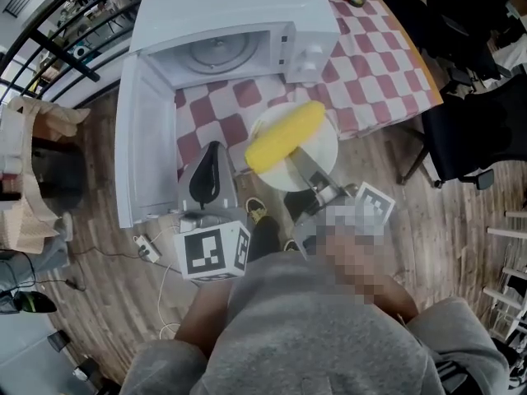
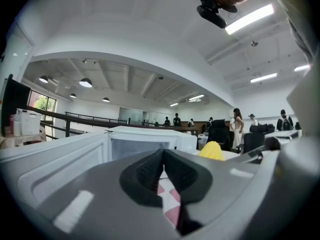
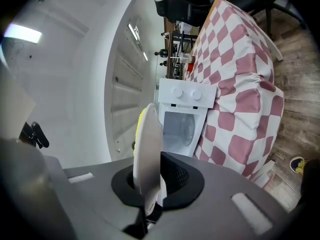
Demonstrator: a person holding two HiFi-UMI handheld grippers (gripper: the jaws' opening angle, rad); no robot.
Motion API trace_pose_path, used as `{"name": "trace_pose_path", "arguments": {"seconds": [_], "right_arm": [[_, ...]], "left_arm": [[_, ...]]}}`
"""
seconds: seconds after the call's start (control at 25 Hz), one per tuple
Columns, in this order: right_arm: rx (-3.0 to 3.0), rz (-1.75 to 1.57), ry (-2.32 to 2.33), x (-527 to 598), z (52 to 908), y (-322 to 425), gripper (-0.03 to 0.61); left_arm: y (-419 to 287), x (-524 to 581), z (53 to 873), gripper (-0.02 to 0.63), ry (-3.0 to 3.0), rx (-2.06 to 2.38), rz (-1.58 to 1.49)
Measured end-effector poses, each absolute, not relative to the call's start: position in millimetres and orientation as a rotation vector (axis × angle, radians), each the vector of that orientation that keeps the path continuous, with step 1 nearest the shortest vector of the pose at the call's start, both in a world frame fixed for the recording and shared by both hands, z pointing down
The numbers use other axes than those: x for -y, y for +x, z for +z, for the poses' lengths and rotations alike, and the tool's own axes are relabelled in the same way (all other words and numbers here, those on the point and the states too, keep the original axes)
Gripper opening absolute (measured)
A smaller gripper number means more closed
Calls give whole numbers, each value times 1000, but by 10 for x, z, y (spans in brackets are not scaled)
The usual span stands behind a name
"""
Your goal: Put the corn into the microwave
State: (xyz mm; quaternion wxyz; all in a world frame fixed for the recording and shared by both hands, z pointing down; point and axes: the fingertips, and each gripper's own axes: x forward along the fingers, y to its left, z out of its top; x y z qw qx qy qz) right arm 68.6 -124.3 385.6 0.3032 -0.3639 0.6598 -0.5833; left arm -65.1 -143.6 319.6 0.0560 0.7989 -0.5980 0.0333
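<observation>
My right gripper pinches the near rim of the stiff round white plate, and I judge that the yellow corn cob lying loose on it, near the open white microwave, could roll; my left gripper is pressed together, empty.

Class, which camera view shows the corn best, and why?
The head view: the whole corn lies on the white plate, seen from above. The left gripper view catches only its yellow end; the right gripper view shows a yellow sliver behind the plate's edge.
</observation>
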Motion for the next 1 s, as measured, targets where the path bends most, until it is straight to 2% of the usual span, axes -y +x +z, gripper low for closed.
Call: {"name": "trace_pose_path", "arguments": {"seconds": [1.0], "right_arm": [[-1746,-1573,-1029,2215,4055,-14,3]], "left_arm": [[-1393,2431,3507,9,2394,1775,151]]}}
